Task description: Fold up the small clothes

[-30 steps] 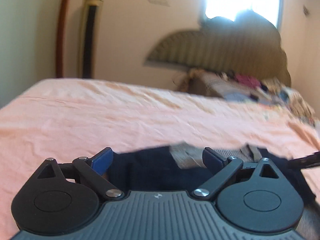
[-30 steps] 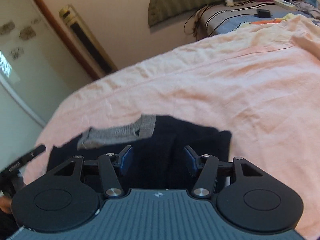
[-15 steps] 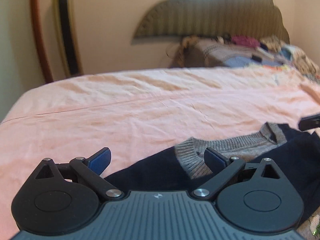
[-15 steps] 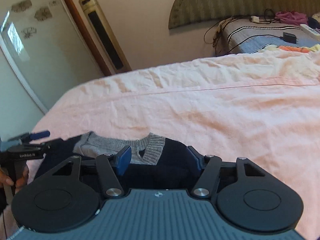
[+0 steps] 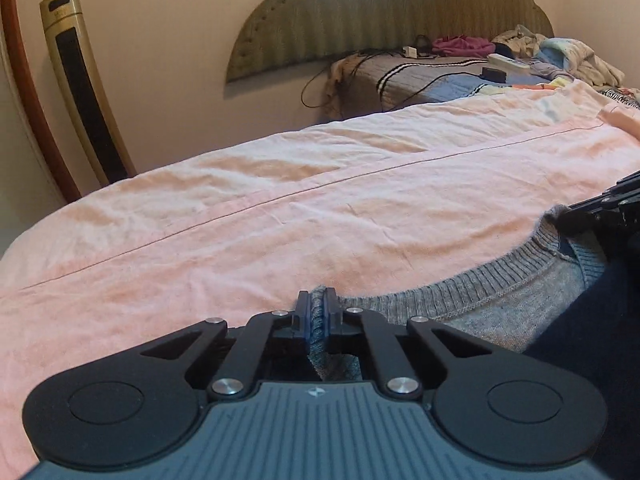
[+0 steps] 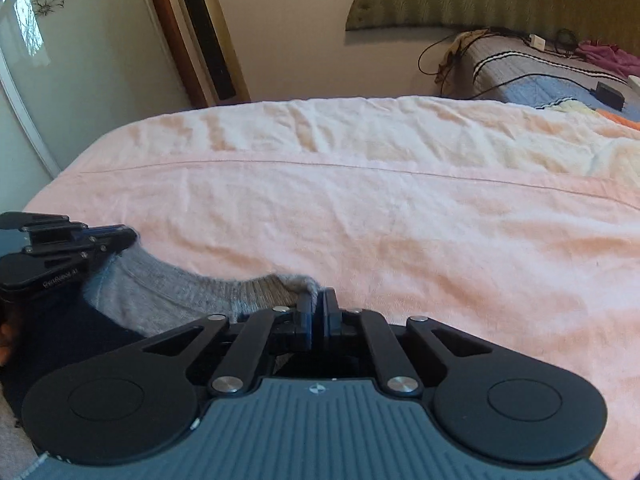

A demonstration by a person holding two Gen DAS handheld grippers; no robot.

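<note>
A pink bedsheet (image 5: 304,216), rumpled and crossed by one long seam, covers the bed across both views. Behind it stands a ribbed olive headboard (image 5: 384,12) on a pale wall, with a tall gold tower fan (image 5: 80,92) beside a red-brown door frame. A side bed (image 5: 440,76) under the headboard carries a striped grey blanket, cables and loose clothes.

On the near edge of the sheet lies a small sweater (image 5: 500,300): grey knit with a ribbed neckband that curves in an arc, joined to dark navy fabric on the side toward the person. The neckband is stretched between the two tools.

The left gripper (image 5: 319,314) is closed down on one end of the grey ribbed neckband, knit bunched between its blue pads. The right gripper (image 6: 316,312) is clamped narrow at the other end of the neckband, the grey edge folding over just at its tips.
</note>
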